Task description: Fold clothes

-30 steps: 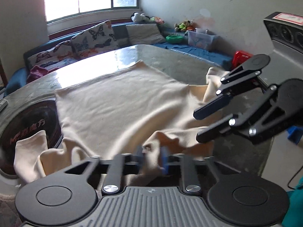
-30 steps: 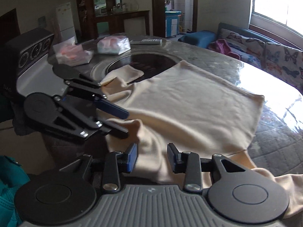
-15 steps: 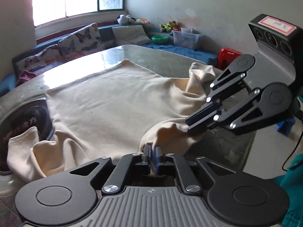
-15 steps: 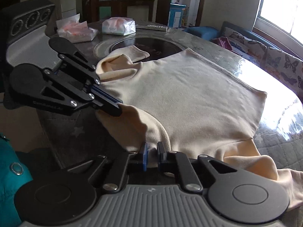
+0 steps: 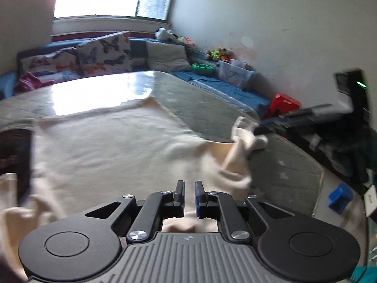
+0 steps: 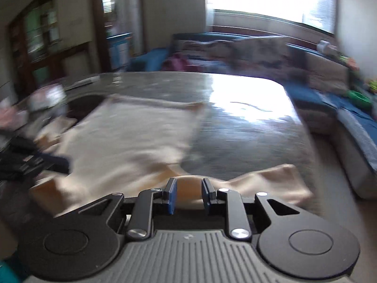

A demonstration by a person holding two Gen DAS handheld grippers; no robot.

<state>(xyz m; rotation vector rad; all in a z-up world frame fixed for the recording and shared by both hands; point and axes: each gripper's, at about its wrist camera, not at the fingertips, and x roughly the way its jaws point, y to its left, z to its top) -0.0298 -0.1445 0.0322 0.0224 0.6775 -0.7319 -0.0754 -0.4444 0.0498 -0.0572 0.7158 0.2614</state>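
Note:
A cream long-sleeved garment [image 5: 106, 146] lies spread flat on the round table [image 5: 193, 99], its far hem toward the window. My left gripper [image 5: 188, 185] hangs over the near edge of the cloth. Its jaws are opening with a narrow gap, and no fold is pinched between the pads. One sleeve [image 5: 247, 139] lies bunched at the right. My right gripper [image 6: 186, 181] hovers over that sleeve end [image 6: 271, 181], jaws opening and apart, with cloth below them and none pressed. Each gripper shows as a dark blur in the other's view: the right [image 5: 306, 115], the left [image 6: 35, 162].
A dark inset disc [image 5: 14, 151] sits in the table under the garment's left side. Tissue packs [image 6: 47, 96] lie at the table's far left. A sofa with butterfly cushions [image 5: 103, 56] runs under the window. A red box [image 5: 285, 102] and a blue block [image 5: 340, 197] are on the floor.
Half a second ago both grippers were shut on the garment's near edge, side by side. Now both jaws have parted off the cloth and the grippers have swung apart, the right one farther.

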